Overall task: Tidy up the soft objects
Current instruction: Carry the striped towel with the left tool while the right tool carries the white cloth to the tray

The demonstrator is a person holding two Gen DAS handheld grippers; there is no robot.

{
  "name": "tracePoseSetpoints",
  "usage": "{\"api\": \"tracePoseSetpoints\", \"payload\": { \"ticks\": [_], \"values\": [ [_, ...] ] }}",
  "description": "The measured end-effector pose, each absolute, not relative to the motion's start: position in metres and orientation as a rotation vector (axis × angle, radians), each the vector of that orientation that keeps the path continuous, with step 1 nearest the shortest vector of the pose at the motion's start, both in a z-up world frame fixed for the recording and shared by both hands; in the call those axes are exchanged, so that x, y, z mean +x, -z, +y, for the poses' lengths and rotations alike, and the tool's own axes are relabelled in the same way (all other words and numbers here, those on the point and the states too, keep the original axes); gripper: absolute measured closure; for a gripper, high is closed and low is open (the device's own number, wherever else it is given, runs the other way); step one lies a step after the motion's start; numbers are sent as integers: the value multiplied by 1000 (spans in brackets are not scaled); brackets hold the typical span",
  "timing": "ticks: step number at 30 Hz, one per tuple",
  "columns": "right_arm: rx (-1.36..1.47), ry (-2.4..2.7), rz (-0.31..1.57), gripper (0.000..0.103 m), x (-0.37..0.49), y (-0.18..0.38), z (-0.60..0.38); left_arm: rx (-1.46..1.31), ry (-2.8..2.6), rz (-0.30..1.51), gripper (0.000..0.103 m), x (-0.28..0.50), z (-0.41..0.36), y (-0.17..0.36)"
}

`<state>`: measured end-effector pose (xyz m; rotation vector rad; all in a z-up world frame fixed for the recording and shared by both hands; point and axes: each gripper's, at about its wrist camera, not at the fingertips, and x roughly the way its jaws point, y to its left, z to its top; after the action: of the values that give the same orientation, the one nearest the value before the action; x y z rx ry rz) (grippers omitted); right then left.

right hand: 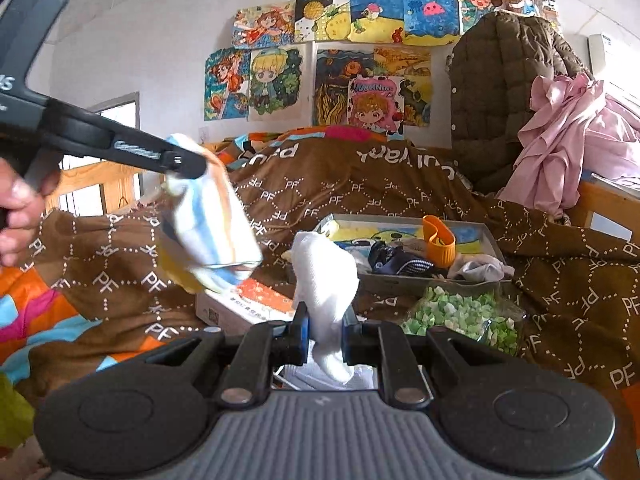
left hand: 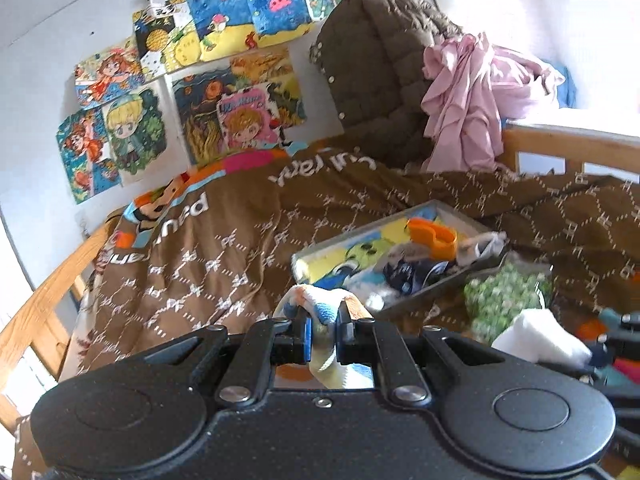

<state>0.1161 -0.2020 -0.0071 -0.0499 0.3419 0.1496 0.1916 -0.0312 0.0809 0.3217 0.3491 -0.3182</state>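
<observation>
A: Left gripper clamped on striped sock, blue-white-orange knit. Right gripper clamped on white sock. Both lifted off the bed, short of the tray.

B: Handling?

A: Very light, limp, no stiffness. Striped sock droops below the left fingers in the right wrist view, hangs folded. White sock stands up past the right fingers, tail flops under them. Not fragile, not slippery, knit grips fine. Pinch anywhere on a doubled fold, mid-length best to stop long ends trailing.

B: Pose?

A: Left gripper high, left of tray, pointing roughly toward it, held by a hand at frame edge. Right gripper lower, just in front of tray, aimed straight at it.

B: Tray contents?

A: Dark socks, grey-white sock, orange band inside. Bag of green bits just in front of tray, flat box left of the bag.

B: Next?

A: Probably drop both into tray. Snag on rim likely the only risk.
</observation>
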Motion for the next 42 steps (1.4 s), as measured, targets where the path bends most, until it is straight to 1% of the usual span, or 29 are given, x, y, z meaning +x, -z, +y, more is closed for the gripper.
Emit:
{"api": "tracePoseSetpoints", "payload": {
  "ticks": [5, 14, 22, 26, 30, 34, 39, 42],
  "values": [
    [-62, -128, 318, 86, 125, 0, -210, 301, 357, 314, 92, 207, -52, -84],
    [-16, -87, 304, 86, 185, -17, -250, 278, 420, 252, 92, 251, -96, -80],
    [-56, -111, 331, 86, 283, -14, -280, 254, 475, 234, 92, 336, -107, -54],
    [3, -136, 351, 86, 347, -7, -287, 273, 437, 198, 92, 387, -102, -30],
    [28, -152, 385, 86, 399, 6, -283, 286, 426, 254, 92, 439, -94, -8],
    [17, -160, 447, 86, 430, 18, -275, 366, 469, 332, 92, 475, -96, 7],
    [-5, -150, 537, 86, 452, 28, -267, 448, 555, 399, 92, 501, -98, 2],
    [16, -137, 590, 85, 461, 27, -267, 428, 597, 471, 92, 508, -96, -4]
  ]
}}
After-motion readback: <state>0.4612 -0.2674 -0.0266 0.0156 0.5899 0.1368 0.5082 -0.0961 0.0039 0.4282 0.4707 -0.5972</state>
